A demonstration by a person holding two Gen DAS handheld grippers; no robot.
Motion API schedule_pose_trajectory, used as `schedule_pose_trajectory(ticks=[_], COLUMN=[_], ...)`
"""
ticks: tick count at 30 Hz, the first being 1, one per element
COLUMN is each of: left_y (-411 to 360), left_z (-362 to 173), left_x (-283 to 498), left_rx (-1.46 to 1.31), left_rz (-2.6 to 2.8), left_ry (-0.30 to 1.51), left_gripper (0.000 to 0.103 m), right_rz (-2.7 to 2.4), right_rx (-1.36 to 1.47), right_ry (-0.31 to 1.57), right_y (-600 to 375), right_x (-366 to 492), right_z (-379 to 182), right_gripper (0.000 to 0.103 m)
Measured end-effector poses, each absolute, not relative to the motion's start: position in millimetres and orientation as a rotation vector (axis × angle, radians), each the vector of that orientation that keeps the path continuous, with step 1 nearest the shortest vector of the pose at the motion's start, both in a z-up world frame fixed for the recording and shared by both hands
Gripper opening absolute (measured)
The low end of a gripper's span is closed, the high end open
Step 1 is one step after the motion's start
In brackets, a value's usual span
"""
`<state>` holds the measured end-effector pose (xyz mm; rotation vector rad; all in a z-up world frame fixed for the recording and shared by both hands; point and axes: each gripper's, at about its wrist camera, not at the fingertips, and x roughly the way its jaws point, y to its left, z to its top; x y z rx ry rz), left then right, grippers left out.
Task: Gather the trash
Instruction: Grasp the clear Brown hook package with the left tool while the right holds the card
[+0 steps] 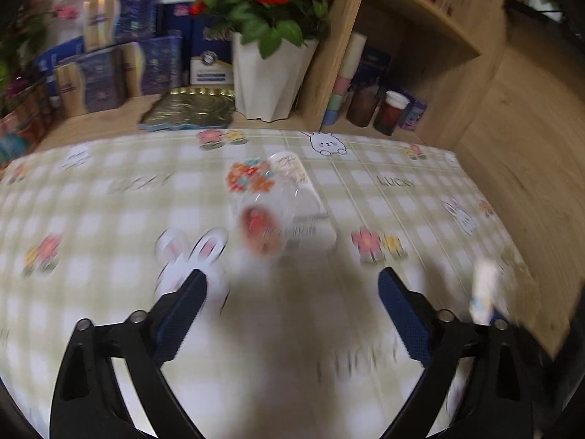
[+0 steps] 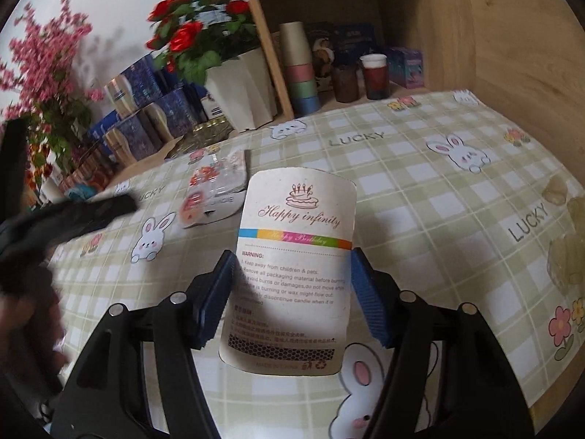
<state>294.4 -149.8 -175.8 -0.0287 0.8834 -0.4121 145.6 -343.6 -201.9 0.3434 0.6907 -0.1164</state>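
Our right gripper [image 2: 290,294] has its blue pads [image 2: 215,298] closed against the two long edges of a candle-pack card [image 2: 296,256] — the white "Happy infinity" backing with the warning text — and the card bows slightly between them, lifted off the tablecloth [image 2: 420,197]. So one piece of trash is in hand on the right.

Our left gripper [image 1: 290,314] stands wide, its fingers [image 1: 181,314] well apart with nothing between them, hovering above the cloth. Straight ahead of it, near but not yet between the jaws, lies the clear plastic wrapper [image 1: 281,205] with an orange-red print; the view is blurred, so we cannot make out its exact outline. From the right wrist the same wrapper [image 2: 215,190] shows beyond and to the left of the held card, flat on the cloth, with the left gripper's dark finger [image 2: 91,212] just beside it.

We judge the step in hand to be the second pickup. The next move calls for bringing the open left jaws around the wrapper and low enough to catch thin, slippery film — likely at an edge or a raised fold. No bin is in view. Behind stand a white flower pot [image 1: 272,80] and wooden shelves [image 1: 420,36].
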Motion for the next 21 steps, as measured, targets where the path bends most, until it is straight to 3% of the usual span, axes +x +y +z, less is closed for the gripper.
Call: schedule_pose_trajectory(ticks=[7, 19, 21], left_y=[-185.1, -204.7, -206.2], left_z=[-206.3, -233.1, -236.2], left_x=[389.1, 438.3, 440.5], left_rx=[-0.052, -0.066, -0.066], left_rz=[-0.292, -0.19, -0.168], left_ry=[0.961, 1.003, 1.009], left_gripper=[0.073, 0.072, 0.064], right_rz=[-0.144, -0.145, -0.144], right_rx=[0.402, 0.418, 0.424], right_ry=[0.685, 0.696, 0.692], right_y=[-373.0, -390.7, -390.1], right_x=[137.8, 132.7, 132.1], right_z=[-210.7, -222.0, -221.7], right_gripper=[0.064, 0.064, 0.064])
